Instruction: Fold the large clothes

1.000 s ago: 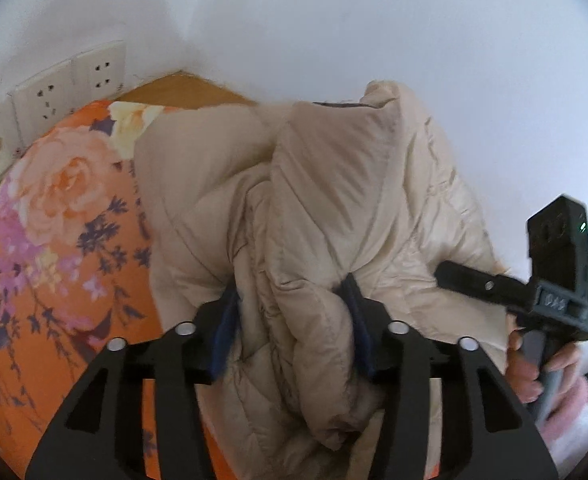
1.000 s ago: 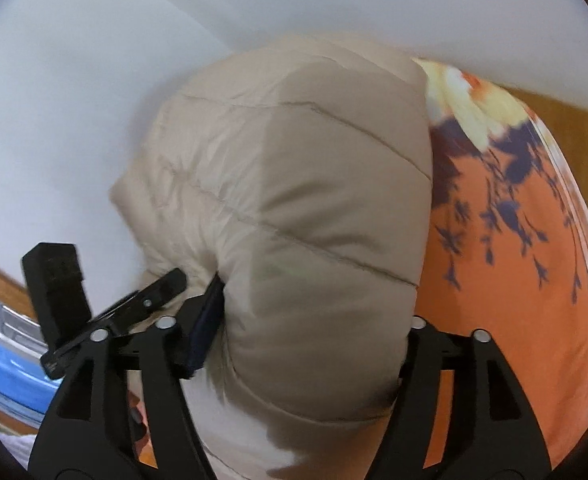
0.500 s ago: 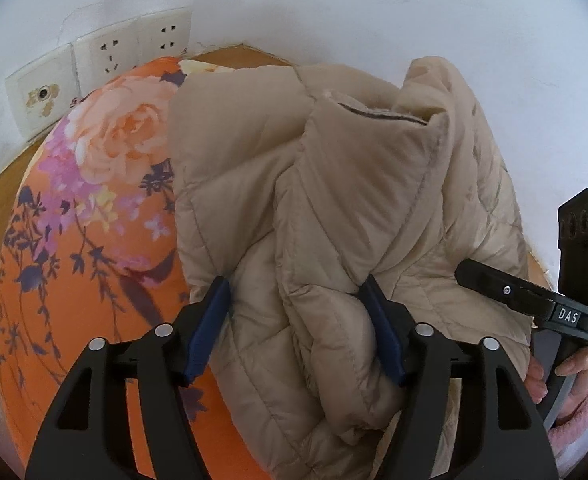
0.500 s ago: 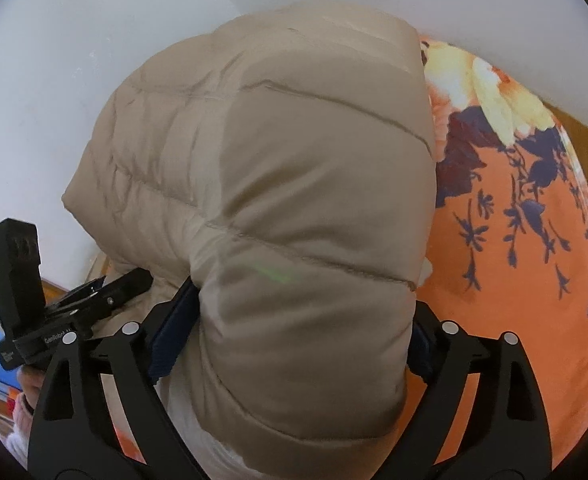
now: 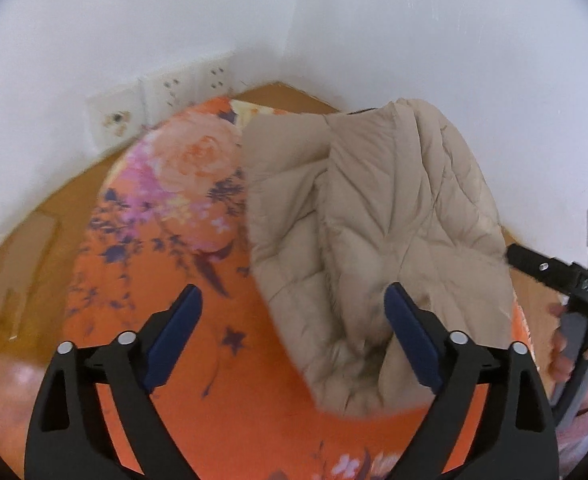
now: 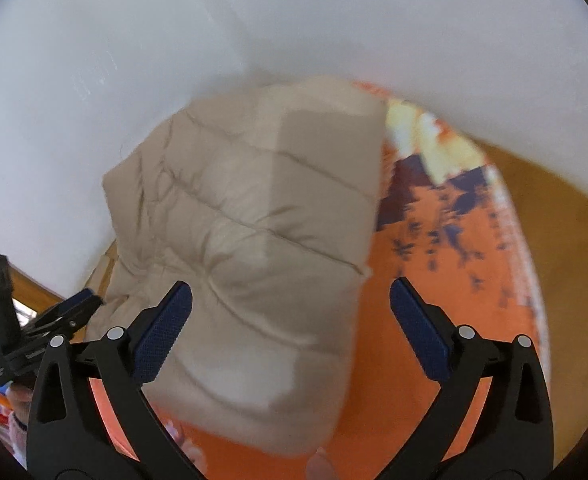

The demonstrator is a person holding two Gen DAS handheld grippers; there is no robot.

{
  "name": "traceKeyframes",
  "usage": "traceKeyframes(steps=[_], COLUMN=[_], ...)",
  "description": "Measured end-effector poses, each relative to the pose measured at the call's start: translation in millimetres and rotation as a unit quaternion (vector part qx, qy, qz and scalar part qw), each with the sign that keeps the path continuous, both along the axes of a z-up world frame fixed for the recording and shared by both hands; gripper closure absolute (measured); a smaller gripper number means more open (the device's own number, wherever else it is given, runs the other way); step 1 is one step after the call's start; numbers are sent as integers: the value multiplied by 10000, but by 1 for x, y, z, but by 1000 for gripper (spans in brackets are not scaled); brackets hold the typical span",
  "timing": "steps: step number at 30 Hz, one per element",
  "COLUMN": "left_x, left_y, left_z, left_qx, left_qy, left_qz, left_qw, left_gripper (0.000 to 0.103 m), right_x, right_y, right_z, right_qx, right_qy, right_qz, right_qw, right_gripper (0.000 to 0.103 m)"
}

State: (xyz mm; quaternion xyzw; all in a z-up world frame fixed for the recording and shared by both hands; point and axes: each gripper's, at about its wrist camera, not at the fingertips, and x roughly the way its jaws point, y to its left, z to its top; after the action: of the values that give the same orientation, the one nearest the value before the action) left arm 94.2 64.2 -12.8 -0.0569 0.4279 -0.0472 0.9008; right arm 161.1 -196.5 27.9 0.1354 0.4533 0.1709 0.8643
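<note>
Both grippers, left point(image 5: 294, 328) and right point(image 6: 291, 320), have just been opening and now stand wide, empty, off the jacket point(image 5: 374, 232); folded bundle looks released.

The left gripper point(image 5: 294, 312) has just been opening; its jaws stand wide, clear of the folded beige padded jacket point(image 5: 374, 216). The jacket lies on the orange floral cloth point(image 5: 173, 216) by the bench's point(image 5: 33, 240) far corner. The right gripper point(image 5: 542, 268) shows at the right edge.

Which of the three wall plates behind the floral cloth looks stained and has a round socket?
The leftmost wall plate, farthest from the beige jacket; the other two look clean with small pin holes.
</note>
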Motion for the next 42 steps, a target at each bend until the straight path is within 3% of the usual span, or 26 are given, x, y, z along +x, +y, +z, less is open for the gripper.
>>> traceKeyframes(steps=[1, 7, 11, 16, 21, 29, 42], left_x=[-2, -30, -48, -51, -58, -66, -63], left_y=[-1, -14, -24, -39, -55, -61, -59], left_z=[3, 21, 26, 12, -1, -7, -21], left_qx=[82, 408, 519, 421, 466, 682, 820], left_qy=[-23, -193, -129, 129, 399, 614, 962], left_qz=[51, 92, 154, 13, -181, -90, 49], left_qw=[10000, 9989, 9985, 9990, 9979, 9957, 9920], left_gripper=[6, 6, 6, 6, 6, 6, 6], right_x=[-6, -55, -83, -106, -119, -134, -141], right_y=[-5, -24, -22, -17, -11, -3, 0], right_z=[5, 27, 19, 8, -6, -16, -20], right_qx=[-68, -450, -559, -572, -595, -771, -1042], right_qy=[-34, -222, -119, 119, 429, 684, 822], right_qz=[-43, 3, -11, -97, -112, -217, -322], right_qw=[10000, 9987, 9984, 9982, 9972, 9944, 9906], right_gripper=[5, 5, 5, 5, 5, 5, 5])
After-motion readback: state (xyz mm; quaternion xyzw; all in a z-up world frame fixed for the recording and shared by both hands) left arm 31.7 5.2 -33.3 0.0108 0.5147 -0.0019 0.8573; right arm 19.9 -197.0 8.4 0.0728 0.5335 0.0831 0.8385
